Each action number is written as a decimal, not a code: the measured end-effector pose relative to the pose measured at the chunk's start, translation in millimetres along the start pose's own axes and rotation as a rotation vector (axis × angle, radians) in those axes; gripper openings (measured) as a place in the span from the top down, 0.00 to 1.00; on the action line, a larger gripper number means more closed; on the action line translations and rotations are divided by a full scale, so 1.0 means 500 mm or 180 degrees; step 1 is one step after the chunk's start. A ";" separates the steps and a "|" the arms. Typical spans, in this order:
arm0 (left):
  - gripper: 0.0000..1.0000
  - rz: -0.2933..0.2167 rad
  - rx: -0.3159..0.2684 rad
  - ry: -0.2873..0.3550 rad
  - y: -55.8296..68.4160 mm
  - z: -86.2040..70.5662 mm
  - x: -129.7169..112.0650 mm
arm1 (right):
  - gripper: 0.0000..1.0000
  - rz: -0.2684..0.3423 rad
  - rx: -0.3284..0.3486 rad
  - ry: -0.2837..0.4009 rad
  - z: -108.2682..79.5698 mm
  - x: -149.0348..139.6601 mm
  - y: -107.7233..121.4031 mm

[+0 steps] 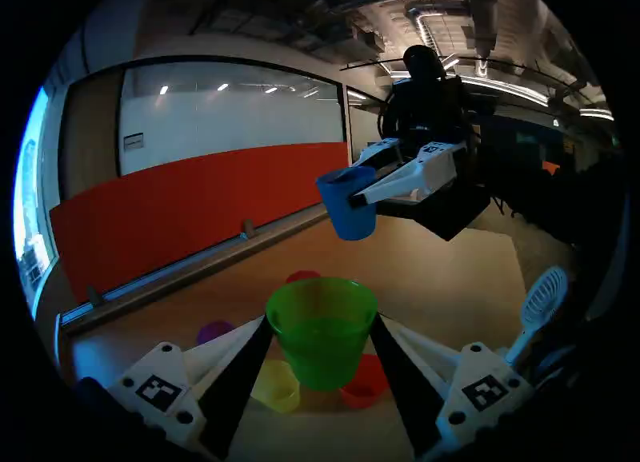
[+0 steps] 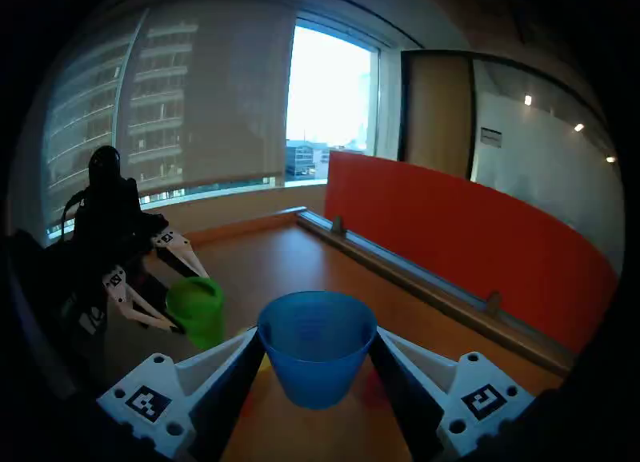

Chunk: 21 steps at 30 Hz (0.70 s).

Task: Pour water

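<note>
My left gripper clamps the green cup; my right gripper clamps the blue cup, raised beyond the green cup, well apart. Pouring hasn't started, I judge. Next: bring the rims close, tip slowly.

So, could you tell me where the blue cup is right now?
In the right gripper view, the blue cup sits bottom centre, clamped in the right gripper above the table, right of the green cup.
</note>
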<state>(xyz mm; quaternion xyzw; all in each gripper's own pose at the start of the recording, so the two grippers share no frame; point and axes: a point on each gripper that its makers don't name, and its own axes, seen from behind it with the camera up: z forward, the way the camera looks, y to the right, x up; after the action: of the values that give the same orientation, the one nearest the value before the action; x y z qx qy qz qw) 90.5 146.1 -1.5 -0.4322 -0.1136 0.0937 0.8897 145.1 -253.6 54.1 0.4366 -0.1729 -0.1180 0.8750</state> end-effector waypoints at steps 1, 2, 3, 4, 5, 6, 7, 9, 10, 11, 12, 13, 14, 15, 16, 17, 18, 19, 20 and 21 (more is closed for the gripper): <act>0.15 -0.0004 -0.0001 -0.0021 0.000 0.000 -0.006 | 0.10 -0.0003 0.0001 -0.0022 0.002 -0.005 0.001; 0.15 -0.0009 -0.0002 -0.0042 0.001 0.000 -0.012 | 0.10 -0.0006 0.0002 -0.0044 0.004 -0.011 0.001; 0.15 -0.0009 -0.0006 -0.0064 0.001 0.001 -0.019 | 0.10 -0.0010 0.0005 -0.0071 0.006 -0.018 0.001; 0.15 -0.0008 -0.0009 -0.0083 0.002 0.001 -0.025 | 0.10 -0.0014 0.0009 -0.0096 0.008 -0.025 0.002; 0.15 -0.0007 -0.0012 -0.0102 0.003 0.001 -0.031 | 0.10 -0.0017 0.0012 -0.0120 0.010 -0.031 0.002; 0.15 -0.0007 -0.0017 -0.0122 0.005 0.001 -0.037 | 0.10 -0.0018 0.0018 -0.0145 0.012 -0.039 0.003; 0.15 -0.0008 -0.0022 -0.0139 0.006 0.000 -0.043 | 0.10 -0.0019 0.0023 -0.0167 0.014 -0.045 0.003; 0.15 -0.0010 -0.0028 -0.0176 0.008 -0.001 -0.055 | 0.10 -0.0012 0.0030 -0.0208 0.019 -0.057 0.006; 0.15 -0.0013 -0.0029 -0.0193 0.009 -0.001 -0.061 | 0.10 -0.0004 0.0031 -0.0225 0.021 -0.062 0.008; 0.15 -0.0016 -0.0030 -0.0210 0.009 -0.002 -0.066 | 0.10 0.0003 0.0031 -0.0241 0.024 -0.067 0.010; 0.15 -0.0021 -0.0030 -0.0231 0.009 -0.002 -0.073 | 0.10 0.0008 0.0041 -0.0260 0.026 -0.073 0.010; 0.15 -0.0025 -0.0029 -0.0249 0.009 -0.002 -0.079 | 0.10 0.0011 0.0051 -0.0276 0.028 -0.079 0.010; 0.15 -0.0030 -0.0029 -0.0268 0.009 -0.002 -0.085 | 0.10 0.0015 0.0060 -0.0293 0.030 -0.084 0.010; 0.15 -0.0038 -0.0030 -0.0294 0.010 -0.002 -0.093 | 0.10 0.0012 0.0066 -0.0315 0.032 -0.091 0.010; 0.15 -0.0045 -0.0032 -0.0317 0.010 -0.002 -0.101 | 0.10 0.0009 0.0071 -0.0334 0.033 -0.098 0.010; 0.15 -0.0052 -0.0034 -0.0341 0.010 -0.002 -0.109 | 0.10 0.0005 0.0075 -0.0354 0.034 -0.104 0.011; 0.15 -0.0054 -0.0033 -0.0366 0.010 -0.001 -0.117 | 0.10 -0.0002 0.0075 -0.0379 0.035 -0.112 0.012; 0.15 -0.0056 -0.0031 -0.0387 0.010 -0.001 -0.124 | 0.10 -0.0009 0.0074 -0.0402 0.036 -0.119 0.013; 0.15 -0.0057 -0.0030 -0.0409 0.010 0.000 -0.131 | 0.10 -0.0016 0.0073 -0.0424 0.037 -0.126 0.014; 0.15 -0.0059 -0.0033 -0.0431 0.012 0.001 -0.139 | 0.10 -0.0024 0.0072 -0.0444 0.038 -0.133 0.014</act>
<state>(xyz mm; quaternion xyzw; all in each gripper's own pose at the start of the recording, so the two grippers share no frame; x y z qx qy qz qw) 23.5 131.6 -14.2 -0.4284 -0.1780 0.1139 0.8785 76.9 -239.2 57.2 0.4379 -0.2331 -0.1494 0.8553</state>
